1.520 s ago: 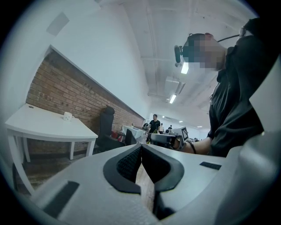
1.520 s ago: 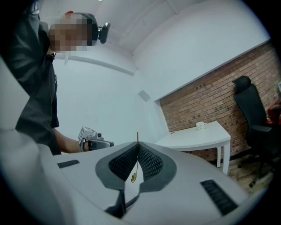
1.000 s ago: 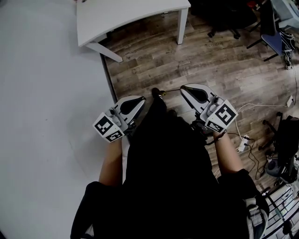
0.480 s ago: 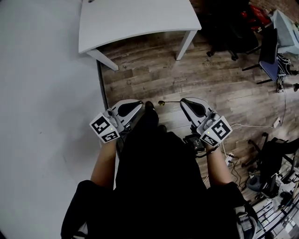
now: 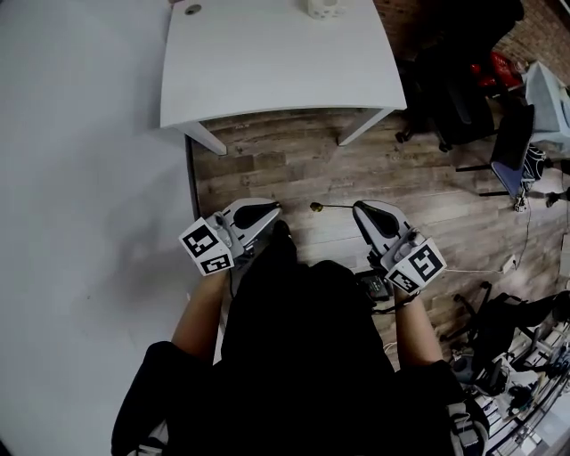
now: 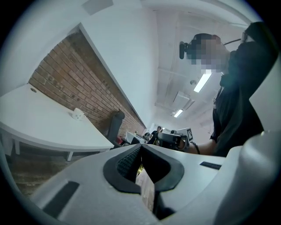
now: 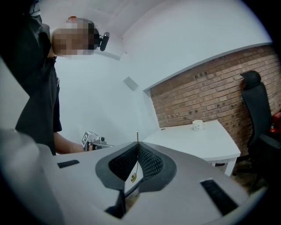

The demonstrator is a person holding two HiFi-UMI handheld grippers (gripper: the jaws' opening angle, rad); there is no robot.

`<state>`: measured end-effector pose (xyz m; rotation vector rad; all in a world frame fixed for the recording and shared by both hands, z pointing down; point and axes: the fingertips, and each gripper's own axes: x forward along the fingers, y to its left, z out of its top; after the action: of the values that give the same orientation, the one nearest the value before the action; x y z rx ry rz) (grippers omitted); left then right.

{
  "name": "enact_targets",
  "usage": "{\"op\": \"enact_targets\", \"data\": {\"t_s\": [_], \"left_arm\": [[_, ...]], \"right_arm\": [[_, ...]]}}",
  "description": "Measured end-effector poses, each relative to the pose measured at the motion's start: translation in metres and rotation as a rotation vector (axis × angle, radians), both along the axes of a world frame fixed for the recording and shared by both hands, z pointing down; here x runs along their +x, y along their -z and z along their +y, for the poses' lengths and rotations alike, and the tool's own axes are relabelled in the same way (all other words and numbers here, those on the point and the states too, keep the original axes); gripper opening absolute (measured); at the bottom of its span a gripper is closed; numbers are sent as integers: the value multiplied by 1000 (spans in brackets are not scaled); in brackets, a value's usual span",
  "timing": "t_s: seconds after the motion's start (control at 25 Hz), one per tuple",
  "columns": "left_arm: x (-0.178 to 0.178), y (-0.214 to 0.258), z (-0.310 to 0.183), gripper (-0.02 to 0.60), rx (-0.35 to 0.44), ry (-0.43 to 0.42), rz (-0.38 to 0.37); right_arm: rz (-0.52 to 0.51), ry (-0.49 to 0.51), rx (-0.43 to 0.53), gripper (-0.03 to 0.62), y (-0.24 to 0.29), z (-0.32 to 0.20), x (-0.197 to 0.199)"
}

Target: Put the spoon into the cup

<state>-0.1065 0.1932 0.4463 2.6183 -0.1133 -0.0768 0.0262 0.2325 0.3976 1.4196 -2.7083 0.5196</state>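
The thin gold metal spoon (image 5: 331,207) is pinched between the fingers of the right gripper (image 5: 359,210), above the wooden floor (image 5: 294,160). The small white cup (image 5: 321,8) stands well apart on the white surface (image 5: 267,62). The left gripper (image 5: 276,208) has its fingers pressed together, empty.

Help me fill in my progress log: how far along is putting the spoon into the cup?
Done: the spoon is picked up. In hand: the right gripper has its jaws shut on it, over the wood floor. Left: carry it to the cup on the white table and drop it in.
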Motion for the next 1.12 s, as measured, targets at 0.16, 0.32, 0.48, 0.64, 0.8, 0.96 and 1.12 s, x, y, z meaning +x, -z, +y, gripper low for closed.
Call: {"op": "enact_targets", "data": {"t_s": [0.16,0.32,0.48,0.64,0.8,0.96,1.12], "left_arm": [[-11,8,-19,17,8,3,25],[-8,6,-36,17,40,-10,52],[2,12,-64,17,70,15,60],[13,20,-95,18,126,69,60],[46,32,-129,17,144,100,22],[68,55,-169,17,144,171,36],[92,78,-186,17,177,228,26]], "right_arm": [[51,-6,35,9,22,-32,2],[85,-7,67,9,30,-64,17],[73,-16,81,9,28,-87,31],[49,16,97,9,22,-113,48],[10,30,128,9,24,-147,86],[-29,75,163,9,35,-187,116],[-49,144,186,9,48,-211,143]]}}
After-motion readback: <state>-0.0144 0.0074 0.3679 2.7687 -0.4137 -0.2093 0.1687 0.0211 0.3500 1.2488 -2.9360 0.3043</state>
